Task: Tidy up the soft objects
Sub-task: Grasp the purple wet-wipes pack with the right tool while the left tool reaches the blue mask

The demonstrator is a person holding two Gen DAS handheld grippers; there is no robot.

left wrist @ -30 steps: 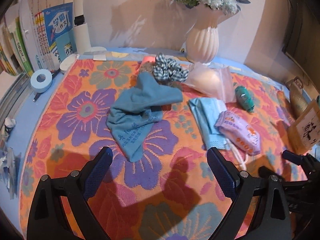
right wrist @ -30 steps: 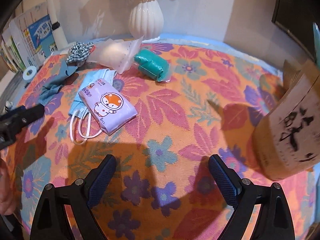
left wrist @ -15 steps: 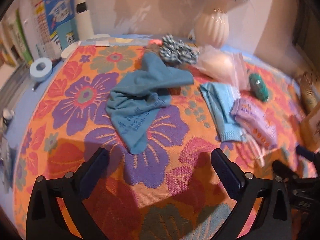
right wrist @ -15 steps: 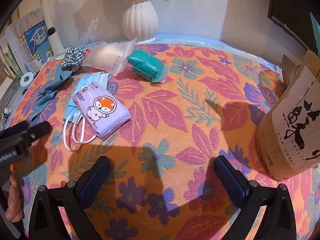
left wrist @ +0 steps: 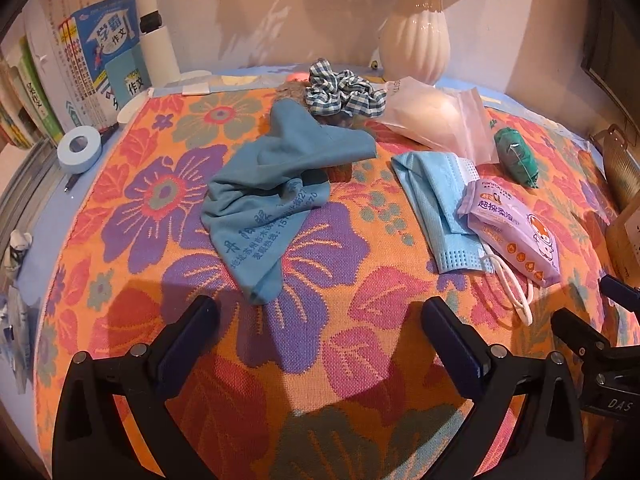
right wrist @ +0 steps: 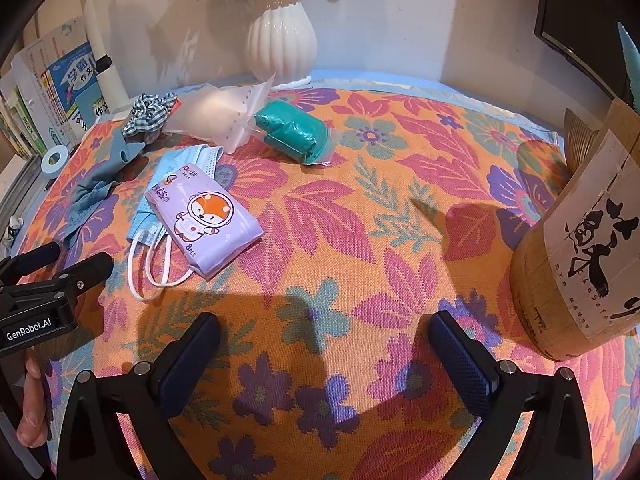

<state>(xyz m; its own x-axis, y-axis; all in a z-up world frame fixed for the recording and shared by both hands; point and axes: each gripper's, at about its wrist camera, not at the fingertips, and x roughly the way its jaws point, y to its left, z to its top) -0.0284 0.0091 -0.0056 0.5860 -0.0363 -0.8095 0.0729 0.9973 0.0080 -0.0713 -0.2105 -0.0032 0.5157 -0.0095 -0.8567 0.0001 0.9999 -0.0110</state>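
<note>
An orange cloth (left wrist: 360,360) patterned with purple, pink and teal flowers carries a blue-grey printed rag (left wrist: 276,184), a blue-and-white checked scrunchie (left wrist: 344,94), a pale blue mask (left wrist: 440,208), a lilac fox-print tissue pack (right wrist: 204,216) and a green bundle (right wrist: 294,134).

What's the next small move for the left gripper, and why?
Probably ease the left gripper forward and down onto the crumpled blue cloth. Its jaws stand wide open and empty, the cloth's near tip lies just ahead of them on the floral mat, and nothing blocks the way.
</note>
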